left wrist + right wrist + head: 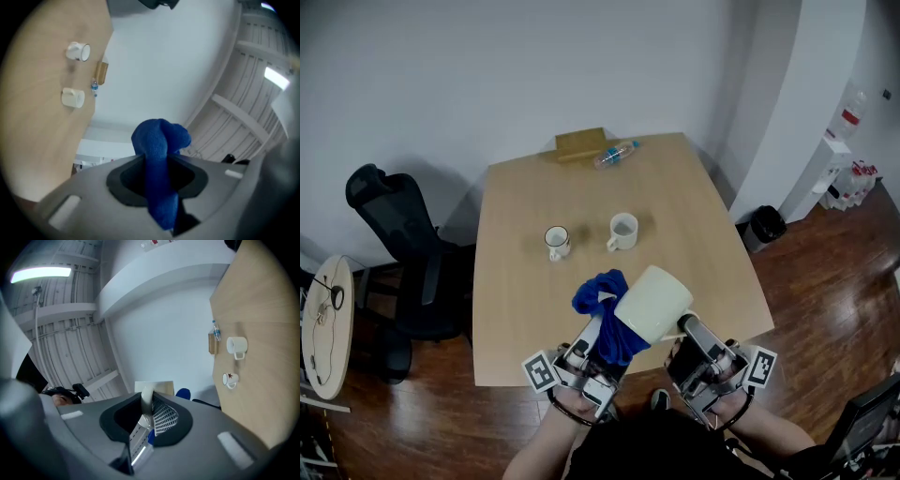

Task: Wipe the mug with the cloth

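In the head view, low in the middle of the frame, the mug point(654, 302) is held tilted in the air above the near edge of the tabletop point(703, 216). The blue cloth point(602, 314) bunches against its left side and appears to touch it. The left claw point(598, 339) carries the cloth, and the right claw point(687, 326) comes in from the lower right to the mug's handle side. Further up the tabletop stand two other mugs point(557, 242), well apart from the work, with a bottle point(614, 154) and a wooden block point(579, 143) at the far edge.

In the left gripper view the claw is closed on the cloth. A thick blue fold is pinched between the jaws at lower centre, with a soft knob of it standing out past the tips. It looks light, limp and grippy, so a pinch on a fold is likely enough as long as a good wad stays free for rubbing.

In the right gripper view the jaws are nearly together on the mug's handle point(146, 399) — a pale loop pinned between the ridged pads, with the mug's body rising just beyond it. The mug looks like glazed ceramic, so it is probably stiff, smooth, rather heavy and breakable. Held by the handle alone, it may swing under the cloth's push — firm pad pressure and gentle strokes seem wise.
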Action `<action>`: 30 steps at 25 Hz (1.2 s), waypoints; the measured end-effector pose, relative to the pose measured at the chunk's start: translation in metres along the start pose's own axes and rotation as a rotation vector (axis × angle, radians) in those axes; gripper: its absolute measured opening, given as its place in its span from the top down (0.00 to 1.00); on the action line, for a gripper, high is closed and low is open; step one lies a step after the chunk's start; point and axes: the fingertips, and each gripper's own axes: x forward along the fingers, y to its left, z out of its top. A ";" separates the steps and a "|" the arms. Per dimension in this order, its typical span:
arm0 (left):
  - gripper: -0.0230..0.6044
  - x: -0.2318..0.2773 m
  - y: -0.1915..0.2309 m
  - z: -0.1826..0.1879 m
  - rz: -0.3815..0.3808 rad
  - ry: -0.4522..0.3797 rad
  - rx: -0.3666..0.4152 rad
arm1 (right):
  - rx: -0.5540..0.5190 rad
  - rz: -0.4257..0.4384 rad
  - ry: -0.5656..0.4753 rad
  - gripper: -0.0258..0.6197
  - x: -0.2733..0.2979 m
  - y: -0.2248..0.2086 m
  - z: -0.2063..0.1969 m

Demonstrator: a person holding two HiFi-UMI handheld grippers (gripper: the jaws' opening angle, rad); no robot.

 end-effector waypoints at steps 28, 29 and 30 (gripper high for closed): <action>0.78 0.016 -0.014 -0.005 0.416 0.039 0.995 | -0.081 -0.079 -0.110 0.88 0.012 -0.021 0.031; 0.78 0.016 -0.018 0.008 0.413 0.005 0.966 | -0.086 -0.085 -0.093 0.88 0.009 -0.020 0.026; 0.78 0.018 -0.023 0.017 0.402 -0.015 0.948 | -0.089 -0.096 -0.080 0.88 0.006 -0.021 0.021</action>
